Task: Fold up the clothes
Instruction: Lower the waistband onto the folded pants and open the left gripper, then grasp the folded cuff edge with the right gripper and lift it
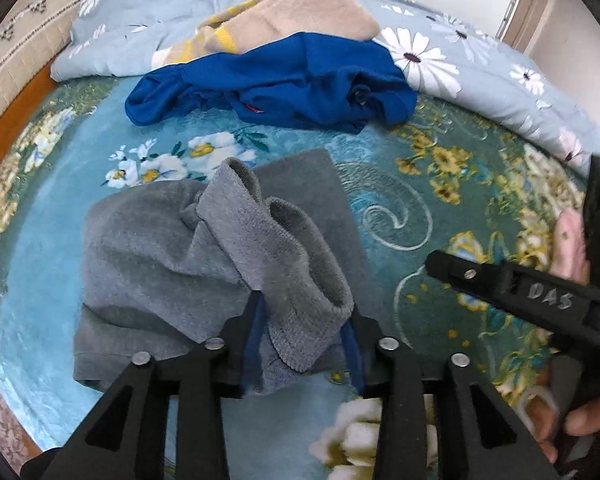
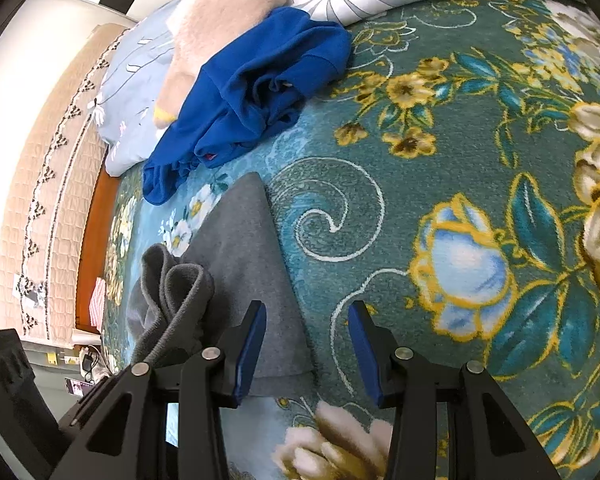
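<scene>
1. Home bedroom.
2. Bed under the tool: plush floral blanket (image 2: 440,128).
3. Ahead of the tool: daisy-print duvet (image 1: 452,76), loose clothes heap (image 1: 276,80).
4. Far left: quilted headboard (image 2: 56,184).

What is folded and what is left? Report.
Done: nothing fully folded. In hand: grey garment, partly folded, one bunched fold between the left gripper's fingers; right gripper open, empty. Left: blue garment and beige garment, both crumpled.
</scene>
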Motion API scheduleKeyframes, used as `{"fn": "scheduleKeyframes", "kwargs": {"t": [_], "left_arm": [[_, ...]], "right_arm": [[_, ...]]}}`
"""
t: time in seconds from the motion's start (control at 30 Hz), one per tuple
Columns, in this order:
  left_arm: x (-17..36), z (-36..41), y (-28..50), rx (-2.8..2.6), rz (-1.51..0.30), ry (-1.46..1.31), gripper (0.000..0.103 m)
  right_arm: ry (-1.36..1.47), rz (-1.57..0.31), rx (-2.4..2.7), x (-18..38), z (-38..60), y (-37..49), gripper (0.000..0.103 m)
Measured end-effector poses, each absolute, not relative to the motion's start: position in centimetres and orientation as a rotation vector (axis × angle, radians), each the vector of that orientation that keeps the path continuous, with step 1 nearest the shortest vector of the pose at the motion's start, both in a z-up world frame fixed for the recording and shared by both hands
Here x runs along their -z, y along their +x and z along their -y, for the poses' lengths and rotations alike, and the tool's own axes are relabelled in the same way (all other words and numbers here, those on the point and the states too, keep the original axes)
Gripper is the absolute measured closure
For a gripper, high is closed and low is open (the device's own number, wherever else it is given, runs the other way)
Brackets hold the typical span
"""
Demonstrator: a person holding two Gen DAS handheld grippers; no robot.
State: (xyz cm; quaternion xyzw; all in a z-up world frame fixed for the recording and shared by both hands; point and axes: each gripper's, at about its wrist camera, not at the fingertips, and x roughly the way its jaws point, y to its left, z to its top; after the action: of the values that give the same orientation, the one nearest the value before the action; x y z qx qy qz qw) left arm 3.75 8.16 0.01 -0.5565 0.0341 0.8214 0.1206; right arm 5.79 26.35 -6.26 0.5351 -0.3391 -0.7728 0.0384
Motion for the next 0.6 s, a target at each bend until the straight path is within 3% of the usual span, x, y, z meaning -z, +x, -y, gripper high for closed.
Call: {"fn": "scheduleKeyframes", "kwargs": {"t": [0.2, 0.37, 0.6], "left_arm": [[-2.8, -4.9, 3.4, -2.370, 0.134, -1.559, 0.056], [-4.5, 2.4, 1.8, -2.519, 0.353, -1.560, 0.055], [-0.6, 11.5, 1.1, -2.619, 0.711, -1.762, 0.055]], "right_arm": [[1.633, 1.042, 2.386, 5.8, -26.7, 5.7, 0.057], [1.617, 1.032, 2.393, 5.0, -26.5, 5.6, 0.057], [1.546, 1.072, 2.301, 4.2, -24.9, 5.3, 0.055]]}}
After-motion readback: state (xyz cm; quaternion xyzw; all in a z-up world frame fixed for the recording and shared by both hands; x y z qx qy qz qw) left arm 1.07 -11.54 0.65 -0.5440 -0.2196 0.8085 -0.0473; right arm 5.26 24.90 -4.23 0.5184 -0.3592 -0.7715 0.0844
